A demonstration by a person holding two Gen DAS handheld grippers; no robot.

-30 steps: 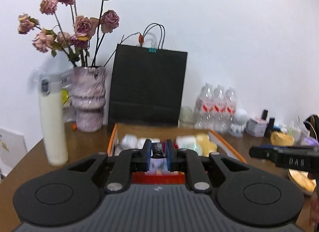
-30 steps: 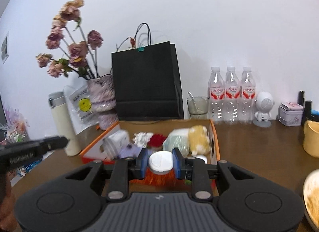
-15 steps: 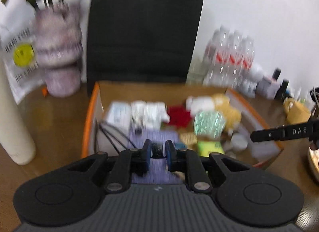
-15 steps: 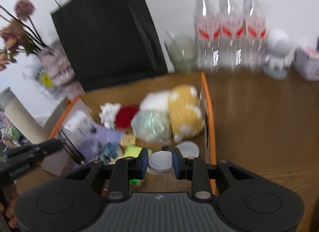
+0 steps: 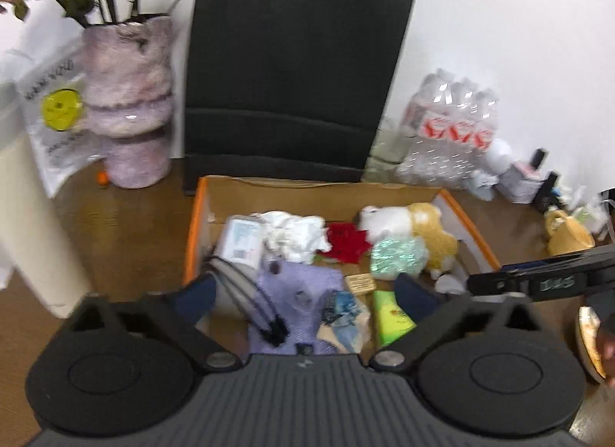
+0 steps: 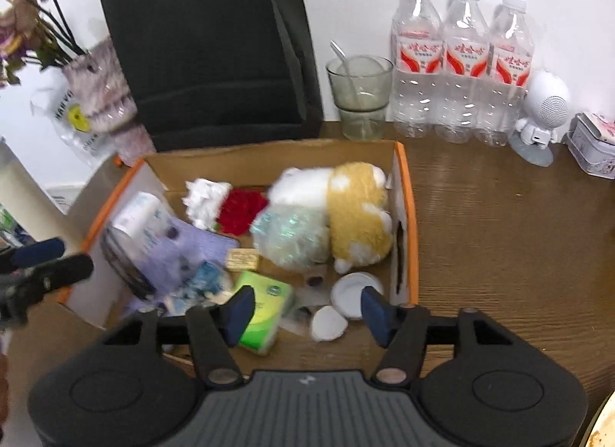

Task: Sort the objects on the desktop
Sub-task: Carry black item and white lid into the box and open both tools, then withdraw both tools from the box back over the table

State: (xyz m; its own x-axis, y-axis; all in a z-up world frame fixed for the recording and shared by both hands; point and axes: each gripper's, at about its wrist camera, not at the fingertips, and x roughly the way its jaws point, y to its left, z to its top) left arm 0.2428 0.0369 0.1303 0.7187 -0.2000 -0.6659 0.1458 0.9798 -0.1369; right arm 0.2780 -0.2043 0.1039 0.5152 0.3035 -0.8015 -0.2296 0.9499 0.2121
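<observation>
An orange-edged cardboard box [image 6: 405, 216] [image 5: 192, 224] on the wooden desk holds many small things: a yellow and white plush toy [image 6: 357, 212], a red item [image 6: 242, 208], a purple cloth [image 5: 296, 293], a green tissue pack [image 6: 265, 304] and white round lids [image 6: 328, 324]. My right gripper [image 6: 307, 310] is open and empty above the box's near end, over the lids. My left gripper [image 5: 305, 293] is open and empty above the purple cloth and a small black item [image 5: 273, 327].
A black paper bag [image 6: 215, 54], a vase of dried roses [image 5: 127, 100], three water bottles [image 6: 461, 62], a glass with a spoon [image 6: 359, 97], a white toy speaker [image 6: 544, 112] and a tin [image 6: 594, 147] stand behind the box. A yellow mug [image 5: 565, 235] stands at right.
Both grippers tilted down over the box and opened. The right one let go of the white round lid; the left one let go of its small dark item. Both now lie in the box.
</observation>
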